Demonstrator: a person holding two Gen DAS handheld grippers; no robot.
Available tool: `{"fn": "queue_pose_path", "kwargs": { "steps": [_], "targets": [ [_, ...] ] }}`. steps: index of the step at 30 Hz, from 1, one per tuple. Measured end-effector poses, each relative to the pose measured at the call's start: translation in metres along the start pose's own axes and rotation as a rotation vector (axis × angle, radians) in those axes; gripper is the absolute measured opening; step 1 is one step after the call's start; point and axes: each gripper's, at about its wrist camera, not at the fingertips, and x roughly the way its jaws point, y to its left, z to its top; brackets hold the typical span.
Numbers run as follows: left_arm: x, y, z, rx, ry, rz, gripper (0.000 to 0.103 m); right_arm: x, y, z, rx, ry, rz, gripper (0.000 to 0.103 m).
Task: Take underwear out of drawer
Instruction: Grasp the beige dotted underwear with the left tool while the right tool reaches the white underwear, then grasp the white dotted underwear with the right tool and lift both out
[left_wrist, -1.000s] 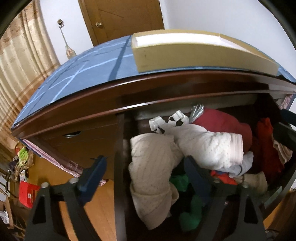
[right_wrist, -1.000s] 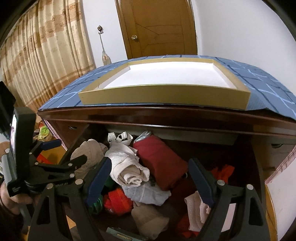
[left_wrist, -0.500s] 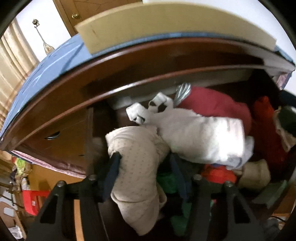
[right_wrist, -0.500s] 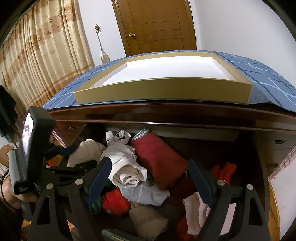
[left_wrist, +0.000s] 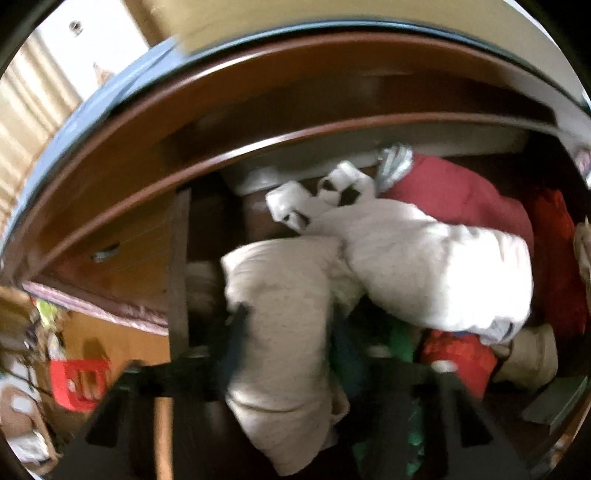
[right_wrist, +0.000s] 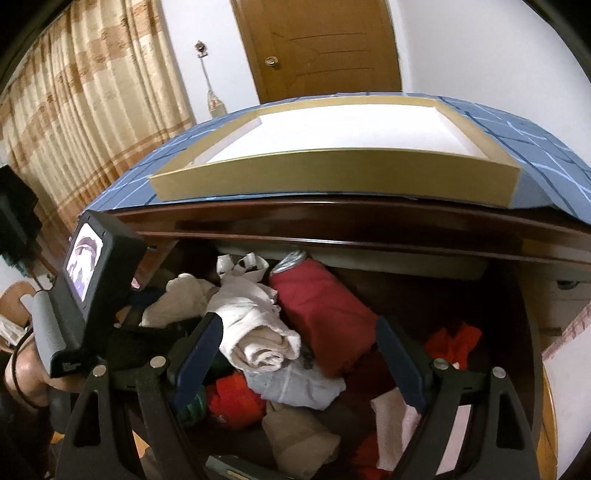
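Slippage risk: left gripper (left_wrist: 284, 328), jaws just closed around the beige garment (left_wrist: 280, 332), may snag neighbouring white roll (left_wrist: 439, 266); right gripper (right_wrist: 299, 354) stands wide, empty.

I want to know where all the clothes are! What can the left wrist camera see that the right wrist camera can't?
Only the left wrist view shows the left gripper, whose jaws have just been closing, squeezing the beige bundle, plus a red bin on the floor. Only the right wrist view shows the open right gripper, the door, the curtain and the tray's white inside. Both show the drawer's white roll and red garment.
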Motion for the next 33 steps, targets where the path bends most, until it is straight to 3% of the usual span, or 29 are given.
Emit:
{"fn": "queue_pose_path", "kwargs": {
  "steps": [8, 14, 21, 33],
  "targets": [
    [-0.018, 0.015, -0.012, -0.051, -0.07, -0.069, 0.027, 0.006, 0.012, 0.008, -0.052, 0.027, 0.031, 0.086],
    [-0.06, 0.039, -0.022, -0.129, -0.163, -0.139, 0.027, 0.024, 0.026, 0.017, -0.118, 0.085, 0.052, 0.081],
    [-0.093, 0.049, -0.02, -0.161, -0.253, -0.107, 0.027, 0.071, 0.052, 0.022, -0.163, 0.234, 0.105, 0.075],
    [-0.099, 0.058, -0.026, -0.202, -0.264, -0.126, 0.027, 0.146, 0.074, 0.009, -0.268, 0.516, -0.026, 0.074]
  ]
}}
